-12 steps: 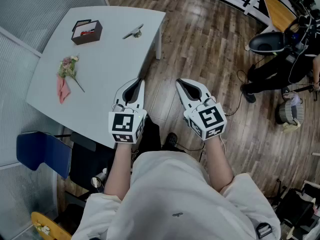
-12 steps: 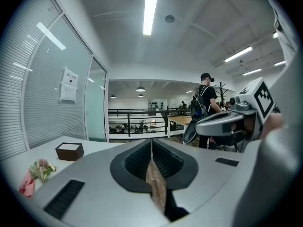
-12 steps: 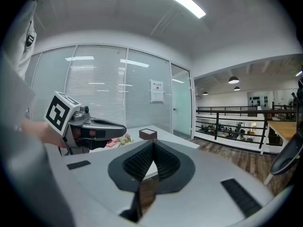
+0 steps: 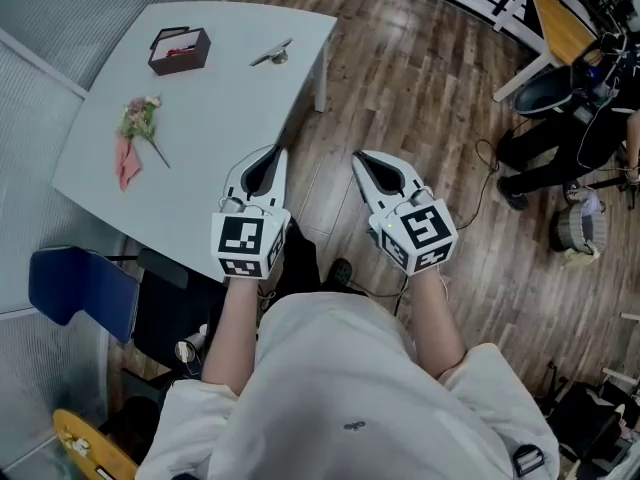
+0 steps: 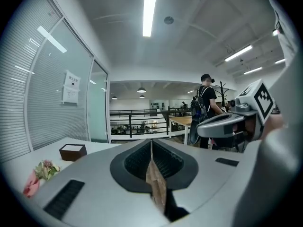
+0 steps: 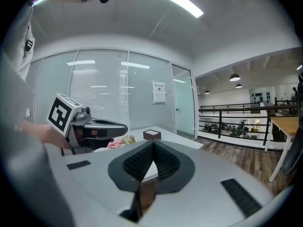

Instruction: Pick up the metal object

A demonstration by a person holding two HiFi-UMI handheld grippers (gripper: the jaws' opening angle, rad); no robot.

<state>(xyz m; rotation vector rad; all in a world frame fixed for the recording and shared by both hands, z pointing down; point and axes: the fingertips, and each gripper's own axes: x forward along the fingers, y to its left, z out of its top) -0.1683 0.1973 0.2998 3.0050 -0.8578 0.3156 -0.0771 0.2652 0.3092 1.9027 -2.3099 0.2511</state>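
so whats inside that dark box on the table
The dark box on the table is open-topped; a red item and a pale patch show inside. Too small to identify, and its walls hide the rest.

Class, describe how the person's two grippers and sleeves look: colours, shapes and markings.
Both the left gripper and right gripper are pale grey shells tapering to a point, with black ribbed pads inside. Each carries a white cube with black square markers. The person's pale sleeves end near the elbows.
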